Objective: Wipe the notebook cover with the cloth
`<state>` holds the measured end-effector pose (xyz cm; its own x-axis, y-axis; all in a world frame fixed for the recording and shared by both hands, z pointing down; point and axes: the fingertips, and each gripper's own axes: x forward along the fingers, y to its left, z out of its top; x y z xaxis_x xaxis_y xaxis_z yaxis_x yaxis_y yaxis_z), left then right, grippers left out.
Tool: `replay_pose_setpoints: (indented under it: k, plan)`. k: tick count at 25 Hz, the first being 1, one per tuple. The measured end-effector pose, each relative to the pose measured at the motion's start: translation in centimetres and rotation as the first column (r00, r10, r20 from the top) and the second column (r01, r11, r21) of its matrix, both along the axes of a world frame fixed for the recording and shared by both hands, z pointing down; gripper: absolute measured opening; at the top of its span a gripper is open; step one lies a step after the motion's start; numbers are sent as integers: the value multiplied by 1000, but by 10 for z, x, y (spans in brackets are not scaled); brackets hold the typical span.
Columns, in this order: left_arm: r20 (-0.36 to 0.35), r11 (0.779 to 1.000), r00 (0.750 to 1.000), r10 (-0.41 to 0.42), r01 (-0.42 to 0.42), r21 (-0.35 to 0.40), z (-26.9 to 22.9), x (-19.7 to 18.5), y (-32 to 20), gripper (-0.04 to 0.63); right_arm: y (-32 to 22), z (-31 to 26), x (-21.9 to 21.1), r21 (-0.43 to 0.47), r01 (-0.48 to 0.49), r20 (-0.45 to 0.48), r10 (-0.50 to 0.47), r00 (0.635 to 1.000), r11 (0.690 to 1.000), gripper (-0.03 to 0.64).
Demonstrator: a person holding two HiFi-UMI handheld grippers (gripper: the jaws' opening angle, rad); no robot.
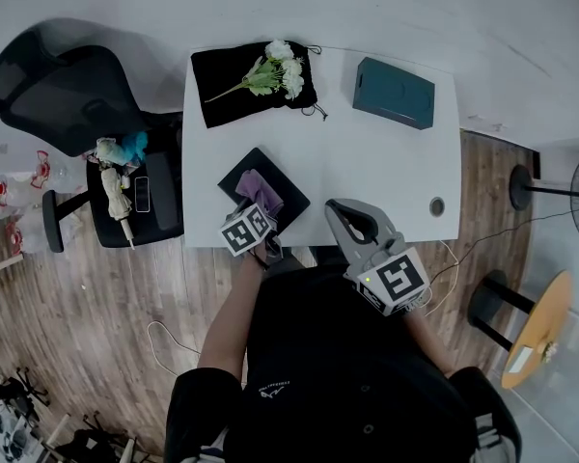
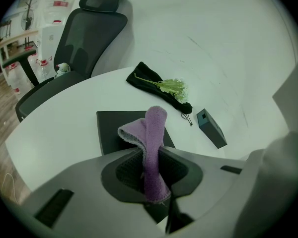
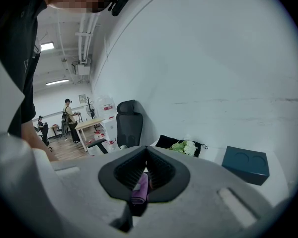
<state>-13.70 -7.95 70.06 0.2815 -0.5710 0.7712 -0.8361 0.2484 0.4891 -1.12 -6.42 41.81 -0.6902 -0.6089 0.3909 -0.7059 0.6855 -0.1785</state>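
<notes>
left gripper point(image 2: 151, 155) pinches the purple cloth point(image 2: 154, 128) over the black notebook point(image 2: 114, 129); right gripper point(image 3: 146, 150) jaws pressed together, empty, near the notebook.

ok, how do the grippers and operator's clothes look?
The left gripper and right gripper are light grey plastic with black ribbed pads inside the jaws. Each carries a white cube with black square markers. The person wears a black top.

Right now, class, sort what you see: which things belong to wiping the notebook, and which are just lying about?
Job in hand: notebook, cloth, left gripper shut on the cloth.
Lying about: flowers, black pouch, box, chair.
</notes>
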Motion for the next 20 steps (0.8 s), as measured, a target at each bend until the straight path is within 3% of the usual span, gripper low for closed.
replay_pose_setpoints:
  k: [20]
  plan:
    - [3,1000,1000,20,-20,4,2,-26,23,74,17,1,-40,3,43,6,-43,999,999,5]
